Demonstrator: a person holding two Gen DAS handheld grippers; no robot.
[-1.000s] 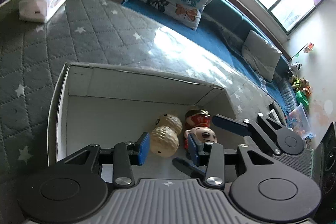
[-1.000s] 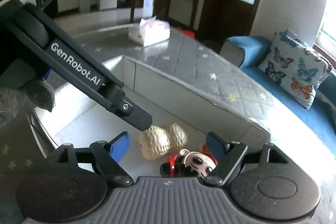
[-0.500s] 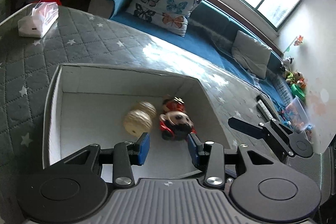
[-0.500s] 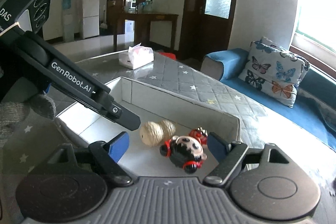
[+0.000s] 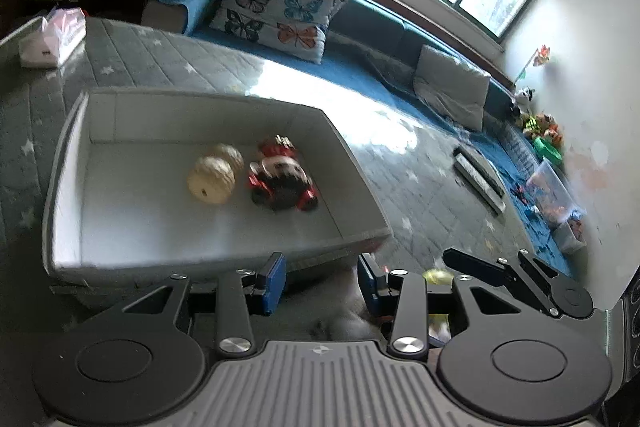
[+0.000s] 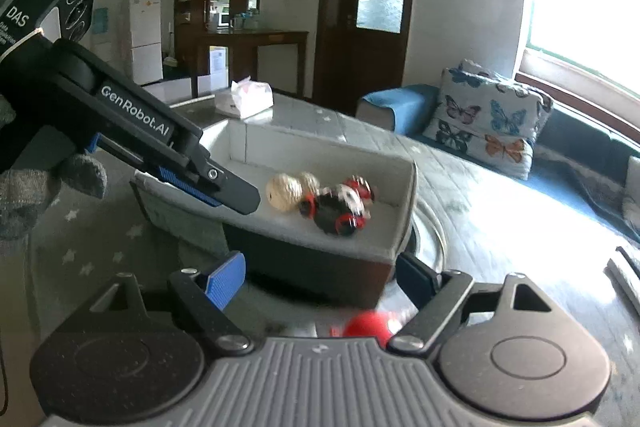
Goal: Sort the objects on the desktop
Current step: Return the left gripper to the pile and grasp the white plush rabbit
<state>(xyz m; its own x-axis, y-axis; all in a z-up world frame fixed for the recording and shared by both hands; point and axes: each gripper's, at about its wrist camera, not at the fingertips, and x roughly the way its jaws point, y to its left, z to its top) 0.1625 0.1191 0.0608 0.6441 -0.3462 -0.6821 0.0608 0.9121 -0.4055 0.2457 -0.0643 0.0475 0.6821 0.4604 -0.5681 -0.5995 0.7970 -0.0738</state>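
While both grippers hang just outside the near wall of the white box [image 5: 352,163], neither holds anything: the left gripper [image 5: 320,281] has its blue-padded fingers parted with nothing between them, and the right gripper [image 6: 316,277] is spread wider still, equally empty. Close under the right gripper, nearer than the box, a blurred red object [image 6: 366,325] lies on the table; what it is cannot be told. A small yellow-green item [image 5: 438,275] shows beside the left gripper's right finger, also nearer than the box. Inside the box, toward its far wall, a peanut-shaped toy [image 5: 215,173] lies touching or just beside a red-and-black doll figure [image 5: 282,181], the doll on the side nearer the sofa. Beyond the box, the grey star-quilted table cover [image 5: 400,183] stretches away, with a tissue pack [image 5: 52,37] past the box's far left corner and a flat dark bar [image 5: 478,179] well apart to its right. Farther off stands the blue sofa [image 5: 360,67] with a butterfly pillow [image 5: 276,9].
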